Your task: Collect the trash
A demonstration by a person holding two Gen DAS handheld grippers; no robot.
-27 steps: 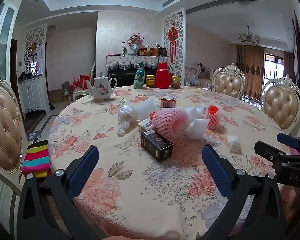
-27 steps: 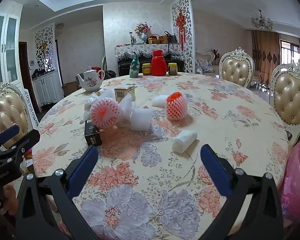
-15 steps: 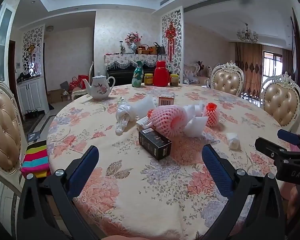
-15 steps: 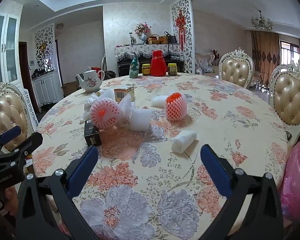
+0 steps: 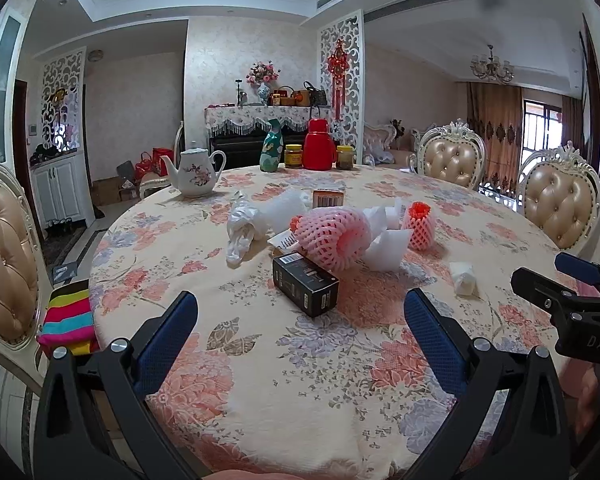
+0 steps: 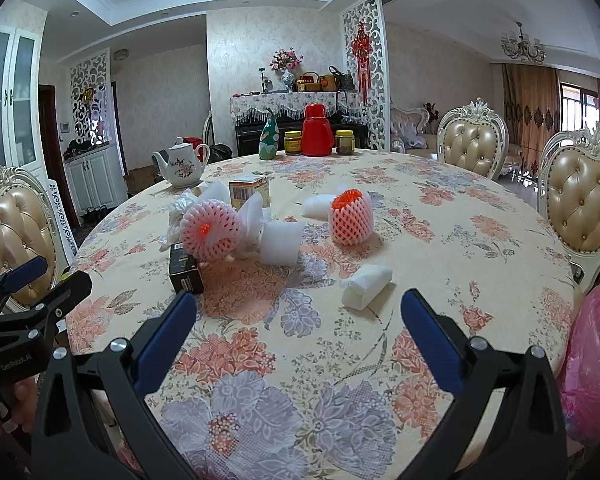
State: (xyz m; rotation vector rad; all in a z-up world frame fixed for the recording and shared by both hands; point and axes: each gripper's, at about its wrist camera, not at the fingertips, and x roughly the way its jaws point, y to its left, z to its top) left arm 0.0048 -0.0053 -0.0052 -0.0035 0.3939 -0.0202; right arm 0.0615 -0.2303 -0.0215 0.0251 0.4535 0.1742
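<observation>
Trash lies mid-table on the floral cloth: a black box [image 5: 304, 289] [image 6: 185, 270], a large pink foam fruit net [image 5: 334, 238] [image 6: 211, 233], a smaller pink net [image 5: 419, 226] [image 6: 351, 218], white foam sheets [image 5: 386, 246] [image 6: 280, 243], a crumpled clear plastic bag [image 5: 241, 226], a small orange carton [image 5: 328, 198] [image 6: 248, 190] and a rolled white wad [image 5: 463, 278] [image 6: 366, 286]. My left gripper [image 5: 300, 320] is open and empty, short of the black box. My right gripper [image 6: 298, 318] is open and empty, just short of the white wad.
A teapot [image 5: 193, 174], a red thermos [image 5: 319, 150], jars and a green bottle stand at the table's far edge. Padded chairs [image 5: 560, 208] ring the table [image 5: 259, 360]. A pink plastic bag [image 6: 592, 364] hangs at the right edge. A striped cushion [image 5: 69, 320] lies on the left chair.
Both grippers have shifted only slightly; the left view has crept a little closer to the black box. Both stay open.
</observation>
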